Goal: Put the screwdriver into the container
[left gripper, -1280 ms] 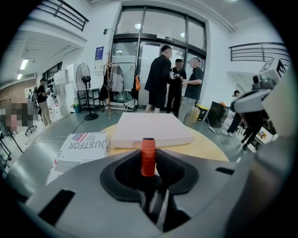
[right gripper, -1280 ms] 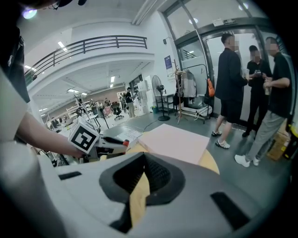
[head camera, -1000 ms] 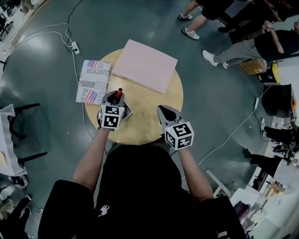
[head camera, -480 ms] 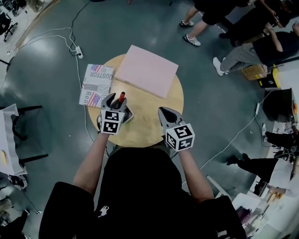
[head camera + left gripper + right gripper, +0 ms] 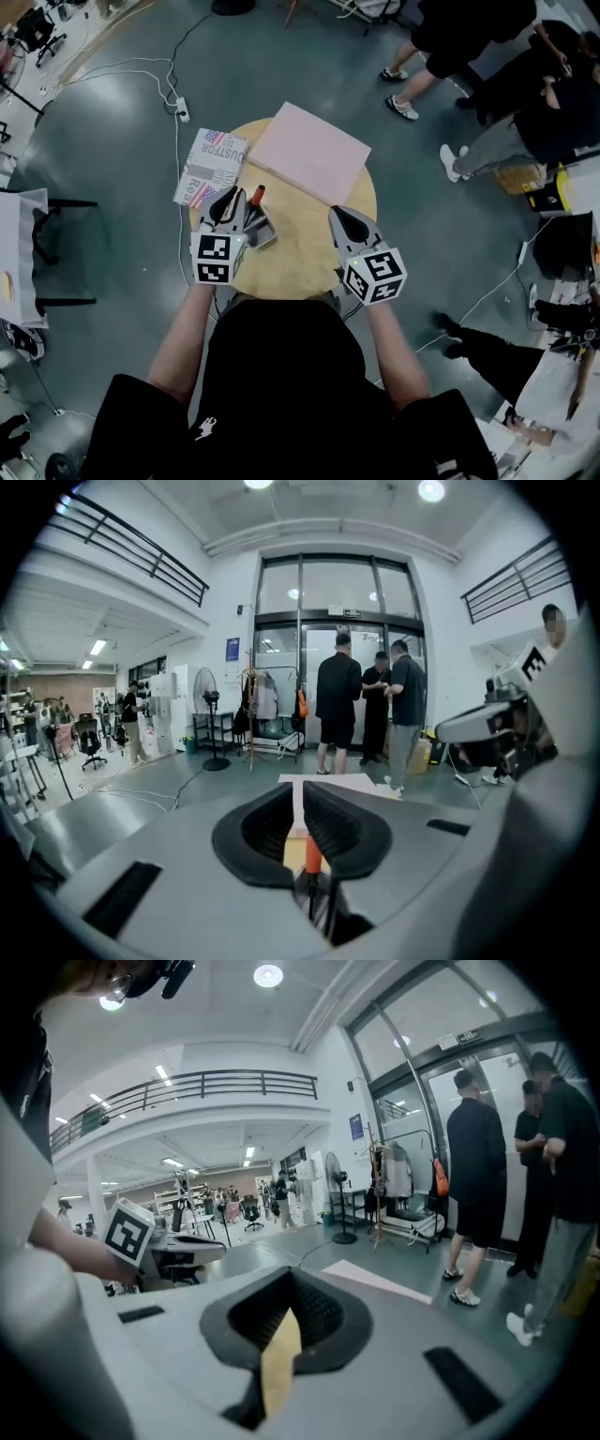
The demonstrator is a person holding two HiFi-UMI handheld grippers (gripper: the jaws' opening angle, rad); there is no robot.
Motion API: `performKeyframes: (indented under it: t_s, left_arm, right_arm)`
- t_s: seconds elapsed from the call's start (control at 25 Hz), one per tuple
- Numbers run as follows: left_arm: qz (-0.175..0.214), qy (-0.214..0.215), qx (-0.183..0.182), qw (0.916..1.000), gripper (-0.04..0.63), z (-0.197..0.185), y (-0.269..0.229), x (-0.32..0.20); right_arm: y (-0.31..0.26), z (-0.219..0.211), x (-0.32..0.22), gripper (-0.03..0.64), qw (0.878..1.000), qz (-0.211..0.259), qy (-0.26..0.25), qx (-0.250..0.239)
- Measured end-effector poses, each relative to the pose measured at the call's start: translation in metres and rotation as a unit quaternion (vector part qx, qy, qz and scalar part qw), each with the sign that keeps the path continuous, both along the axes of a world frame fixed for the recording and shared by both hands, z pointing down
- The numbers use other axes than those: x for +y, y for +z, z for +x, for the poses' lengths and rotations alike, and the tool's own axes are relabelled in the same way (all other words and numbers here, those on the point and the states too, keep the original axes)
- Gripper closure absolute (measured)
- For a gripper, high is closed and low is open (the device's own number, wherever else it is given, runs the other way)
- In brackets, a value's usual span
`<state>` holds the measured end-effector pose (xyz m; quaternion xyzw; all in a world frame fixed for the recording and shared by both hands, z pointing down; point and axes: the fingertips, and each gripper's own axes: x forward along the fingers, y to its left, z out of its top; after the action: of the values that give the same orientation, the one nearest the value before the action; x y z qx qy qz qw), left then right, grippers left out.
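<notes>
The screwdriver point(image 5: 255, 197) has an orange-red handle and stands tilted in a small grey container point(image 5: 262, 228) on the round wooden table point(image 5: 300, 258). My left gripper point(image 5: 230, 200) hovers just left of it, apart from the handle. Its jaws have just been closing and now leave only a thin slit with nothing between them. In the left gripper view point(image 5: 298, 803) the handle of the screwdriver point(image 5: 314, 855) shows below, beyond the jaws. My right gripper point(image 5: 343, 217) hangs over the table's right side, shut and empty, as the right gripper view point(image 5: 291, 1283) also shows.
A pink foam board point(image 5: 309, 152) covers the table's far part. A printed box point(image 5: 211, 167) overhangs the far left edge. Cables and a power strip point(image 5: 181, 110) lie on the floor. Several people stand at the upper right point(image 5: 450, 56) and by the glass doors point(image 5: 366, 710).
The left gripper let go of the screwdriver, which was between its jaws, lifted off to the left and closed. The right gripper also rose. The screwdriver stays in the container.
</notes>
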<state>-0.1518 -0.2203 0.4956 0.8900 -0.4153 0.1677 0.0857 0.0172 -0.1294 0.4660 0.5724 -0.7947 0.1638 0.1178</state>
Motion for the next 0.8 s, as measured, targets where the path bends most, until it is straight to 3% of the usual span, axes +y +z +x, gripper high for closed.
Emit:
performKeyframes:
  t_s: [0.12, 0.44, 0.8]
  left_arm:
    - [0.025, -0.029, 0.007, 0.9992, 0.590, -0.008, -0.025, 0.011]
    - [0.048, -0.108, 0.022, 0.9928, 0.592, -0.014, -0.068, 0.052]
    - [0.080, -0.170, 0.026, 0.9820, 0.592, -0.007, -0.094, 0.097]
  right_arm:
    - [-0.016, -0.002, -0.002, 0.615, 0.999, 0.018, -0.029, -0.005]
    - [-0.058, 0.005, 0.003, 0.615, 0.993, 0.048, -0.099, -0.041]
    - [-0.076, 0.028, 0.021, 0.615, 0.986, 0.069, -0.140, -0.056]
